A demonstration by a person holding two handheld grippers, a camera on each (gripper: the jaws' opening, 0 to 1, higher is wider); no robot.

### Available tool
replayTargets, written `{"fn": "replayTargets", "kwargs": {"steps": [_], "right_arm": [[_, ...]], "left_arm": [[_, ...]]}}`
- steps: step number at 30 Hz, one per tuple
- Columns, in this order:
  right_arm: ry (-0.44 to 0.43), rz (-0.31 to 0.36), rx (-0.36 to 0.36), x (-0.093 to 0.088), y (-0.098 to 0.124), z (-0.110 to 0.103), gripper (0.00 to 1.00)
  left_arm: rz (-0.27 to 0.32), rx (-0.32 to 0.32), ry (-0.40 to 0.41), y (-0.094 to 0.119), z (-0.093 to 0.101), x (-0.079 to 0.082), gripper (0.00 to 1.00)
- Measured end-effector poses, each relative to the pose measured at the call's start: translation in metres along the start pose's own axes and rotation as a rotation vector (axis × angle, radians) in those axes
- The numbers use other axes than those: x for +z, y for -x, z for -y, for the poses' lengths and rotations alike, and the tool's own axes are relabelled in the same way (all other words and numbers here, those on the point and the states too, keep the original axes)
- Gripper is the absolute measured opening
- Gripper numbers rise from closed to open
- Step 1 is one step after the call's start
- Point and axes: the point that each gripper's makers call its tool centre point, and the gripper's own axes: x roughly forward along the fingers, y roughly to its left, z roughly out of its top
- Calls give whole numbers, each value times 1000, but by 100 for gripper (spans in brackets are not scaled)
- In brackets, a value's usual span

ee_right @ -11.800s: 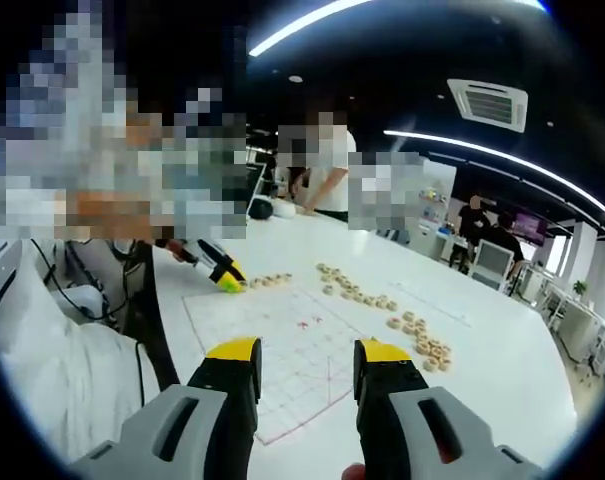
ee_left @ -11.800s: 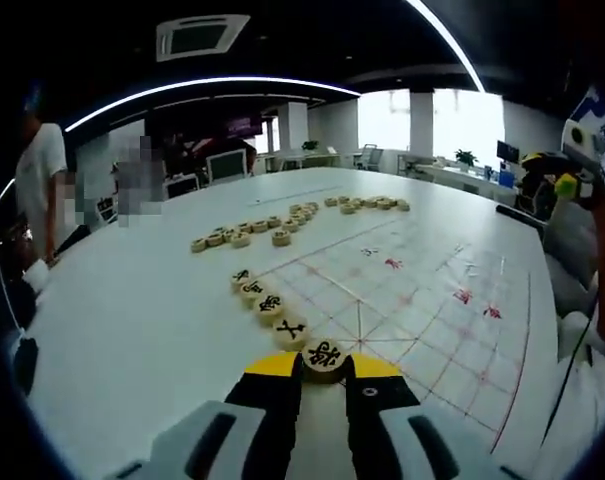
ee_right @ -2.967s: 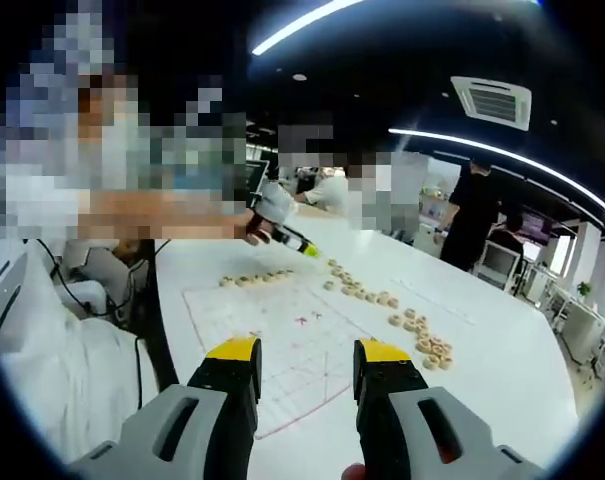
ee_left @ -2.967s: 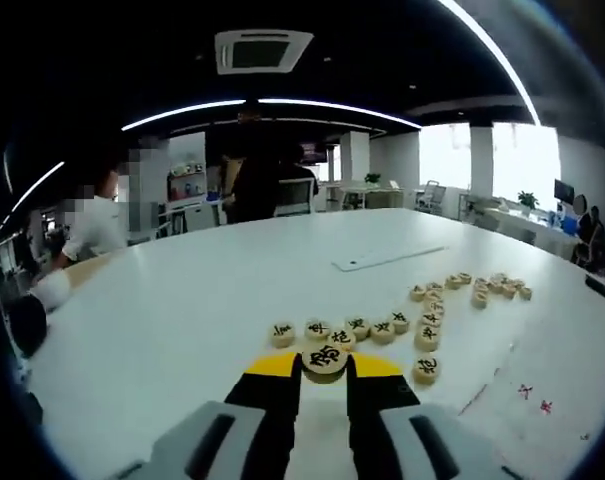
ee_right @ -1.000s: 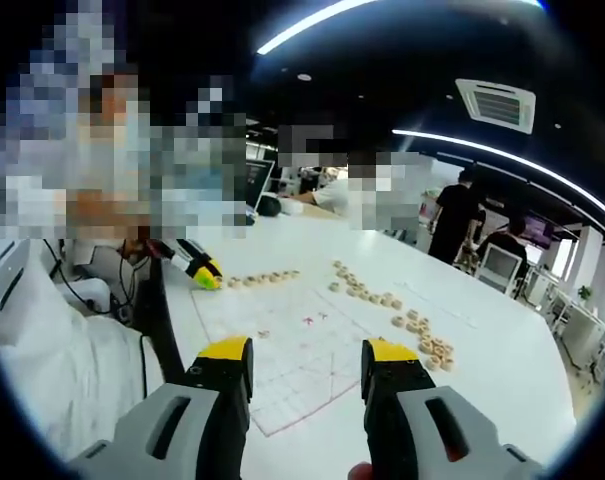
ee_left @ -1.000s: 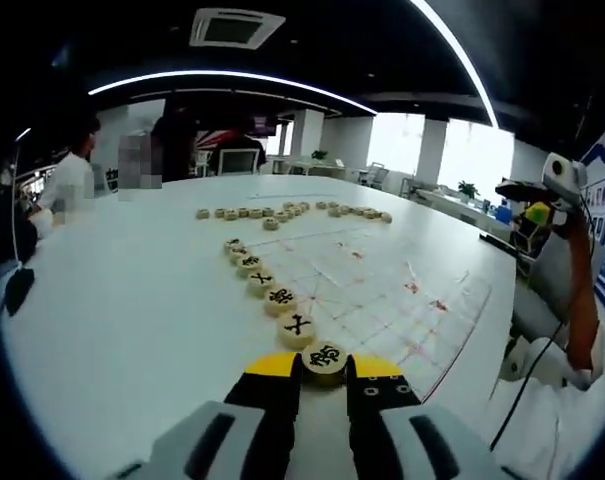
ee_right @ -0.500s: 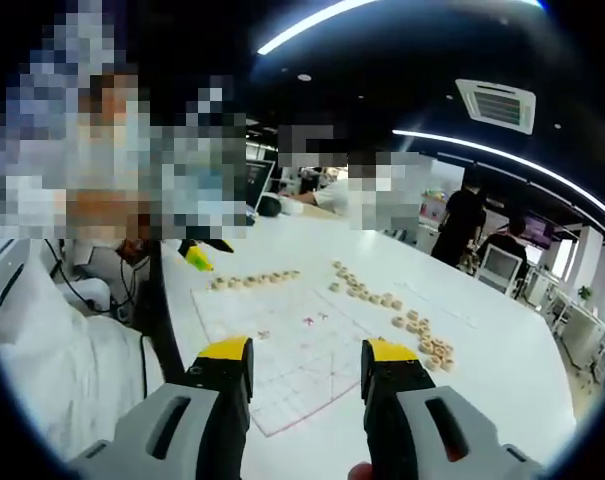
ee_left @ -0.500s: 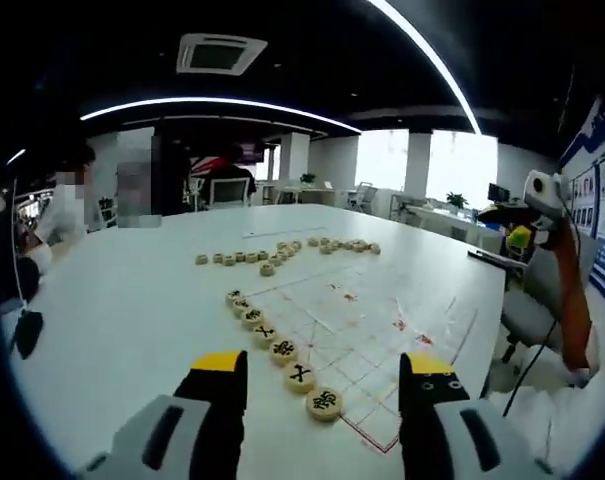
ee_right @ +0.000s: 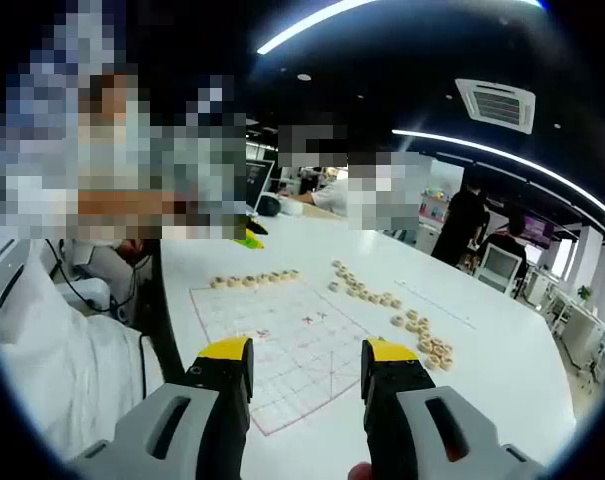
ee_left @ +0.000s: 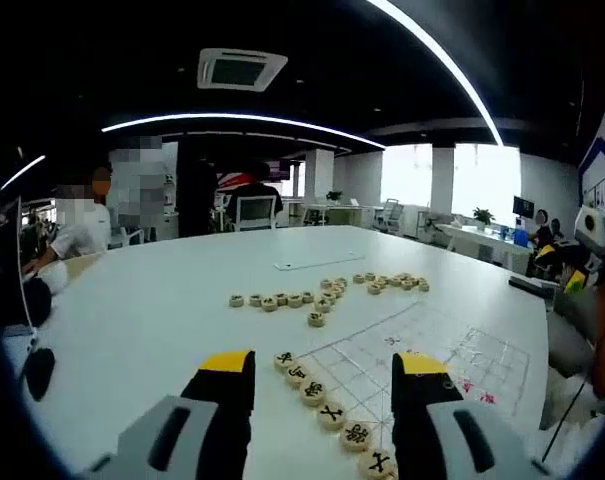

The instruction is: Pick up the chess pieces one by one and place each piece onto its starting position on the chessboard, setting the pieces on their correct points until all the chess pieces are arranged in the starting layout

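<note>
1. Black characters on the tops of the placed chess pieces [ee_left: 331, 413] in the left gripper view; too small and blurred to read.
2. Red marks printed on the chessboard [ee_left: 452, 360], also on the chessboard [ee_right: 282, 340] in the right gripper view; illegible.
3. No readable brands or numbers.

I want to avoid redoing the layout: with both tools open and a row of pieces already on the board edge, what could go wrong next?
1. The left tool hangs open right above the placed row of pieces; a low pass toward the loose pieces could knock that row off its points.
2. The loose pieces lie packed close together, so closing on one may well shove its neighbours.
</note>
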Motion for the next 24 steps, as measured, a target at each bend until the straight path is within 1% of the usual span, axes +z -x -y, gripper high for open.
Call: {"fn": "replayTargets", "kwargs": {"steps": [3, 5, 8, 12, 14, 17, 21, 24], "right_arm": [[-1, 0, -1, 0, 0, 1, 44], [0, 0, -1, 0, 0, 0, 44], [0, 0, 0, 0, 0, 0, 44], [-7, -5, -3, -3, -1, 2, 44], [-7, -9, -4, -4, -2, 2, 44], [-9, -10, 2, -5, -3, 2, 44], [-12, -22, -14, -9, -7, 6, 43], [-12, -29, -16, -11, -9, 7, 43]], "left_arm": [[-1, 26, -2, -18, -13, 3, 56], [0, 53, 3, -36, -27, 5, 55], [-25, 93, 16, -59, -46, 0, 55], [-60, 152, -19, -84, -68, -7, 54], [-76, 166, -31, -95, -75, -12, 54], [-88, 189, -8, -110, -87, -19, 53], [-96, 222, 3, -126, -99, -23, 50], [-100, 226, 14, -143, -109, -25, 49]]}}
